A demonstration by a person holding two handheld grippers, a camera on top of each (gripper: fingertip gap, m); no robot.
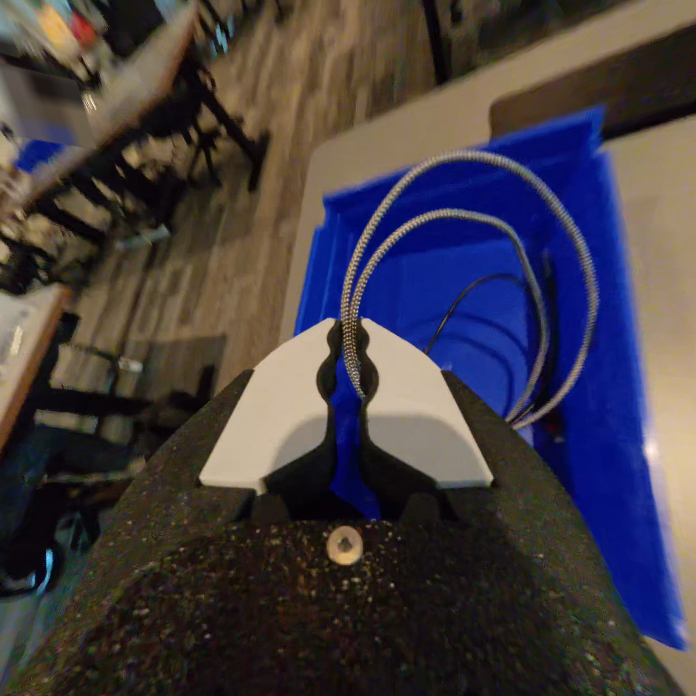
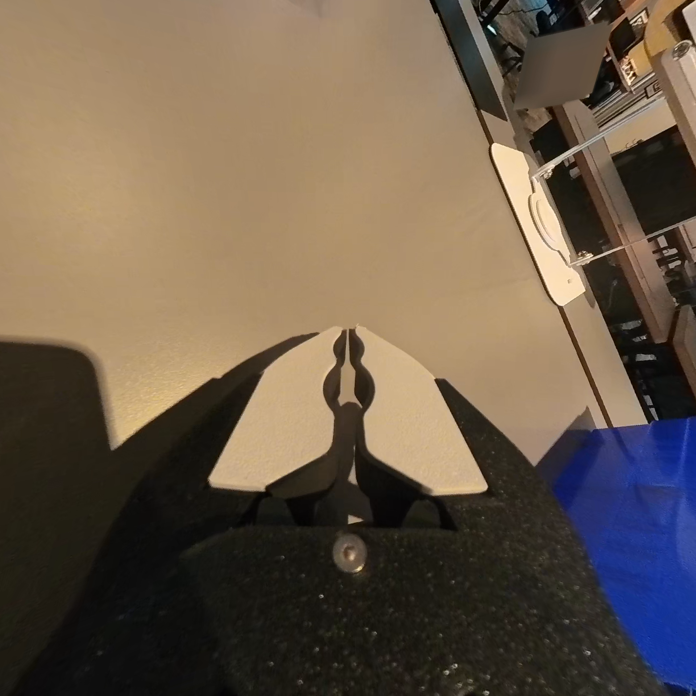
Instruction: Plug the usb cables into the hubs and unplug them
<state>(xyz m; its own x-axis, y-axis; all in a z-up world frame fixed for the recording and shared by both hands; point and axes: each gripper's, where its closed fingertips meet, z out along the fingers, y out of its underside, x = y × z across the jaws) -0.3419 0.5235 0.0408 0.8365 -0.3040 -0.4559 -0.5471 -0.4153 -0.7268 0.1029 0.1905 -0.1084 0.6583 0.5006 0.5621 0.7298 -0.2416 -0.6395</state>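
Looking through my left wrist camera, I see my left gripper (image 1: pixel 348 324) clenched on a braided grey cable (image 1: pixel 470 218), pinched between its white fingertips (image 1: pixel 286 406). From the tips two braided strands arc up and over, then drop into a blue bin (image 1: pixel 617 339) just beyond the gripper. A thin black wire (image 1: pixel 474 286) also curves inside the bin. The bin rests on a pale table (image 1: pixel 663 263), near its edge, with a blurred wooden floor (image 1: pixel 286 83) to the left.

Through my right wrist camera, my right gripper (image 2: pixel 348 331) is clenched with nothing between its tips. It points over the bare pale table (image 2: pixel 226 169). A corner of the blue bin (image 2: pixel 640 527) sits at lower right, just beside the gripper. A white plate-like base (image 2: pixel 527 211) lies at the table's far edge. I see no hub in either view.
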